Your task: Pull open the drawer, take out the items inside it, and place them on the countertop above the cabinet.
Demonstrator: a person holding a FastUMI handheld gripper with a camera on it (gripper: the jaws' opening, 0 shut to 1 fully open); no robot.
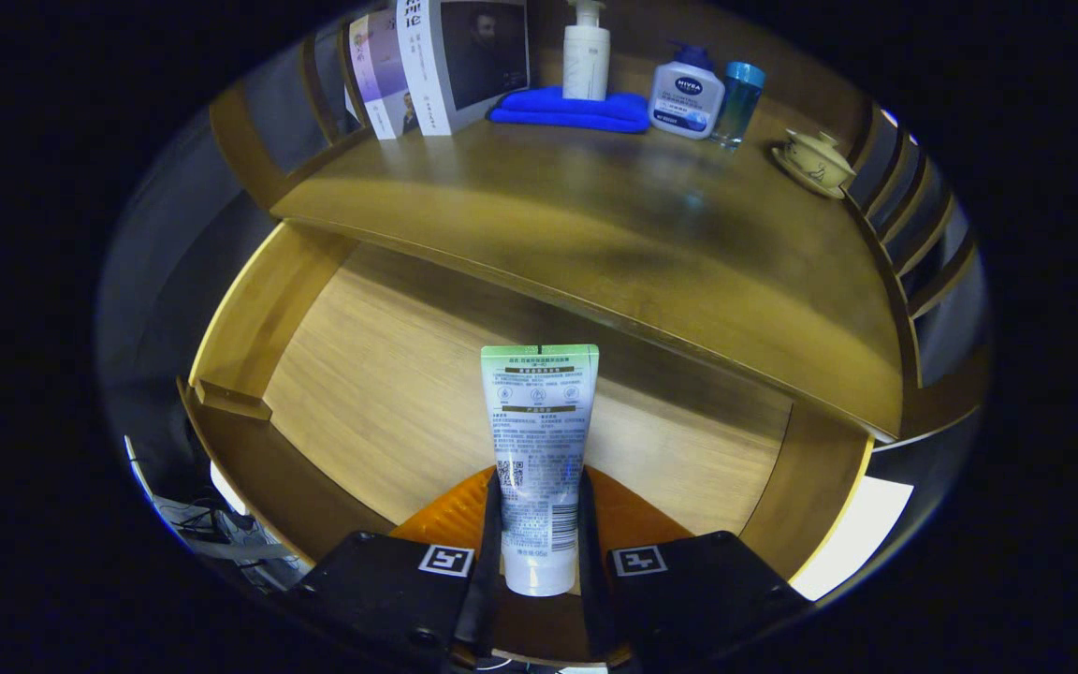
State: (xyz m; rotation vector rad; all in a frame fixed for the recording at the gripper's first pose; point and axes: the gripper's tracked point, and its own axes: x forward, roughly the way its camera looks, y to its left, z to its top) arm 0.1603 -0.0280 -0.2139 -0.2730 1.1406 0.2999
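My gripper (539,524) is shut on a white tube with a green crimped end (539,440), both fingers pressing its lower half near the cap. The tube stands upright between the fingers, held over the open wooden drawer (389,393). An orange object (450,515) lies in the drawer just behind the fingers, partly hidden by them and the tube. Beyond the drawer spreads the wooden countertop (595,225).
At the back of the countertop stand books (436,65), a white pump bottle (586,56) on a folded blue cloth (567,110), a white-and-blue bottle (686,98), a small blue-capped bottle (738,103) and a lidded ceramic cup on a saucer (815,161). Slatted rails flank both sides.
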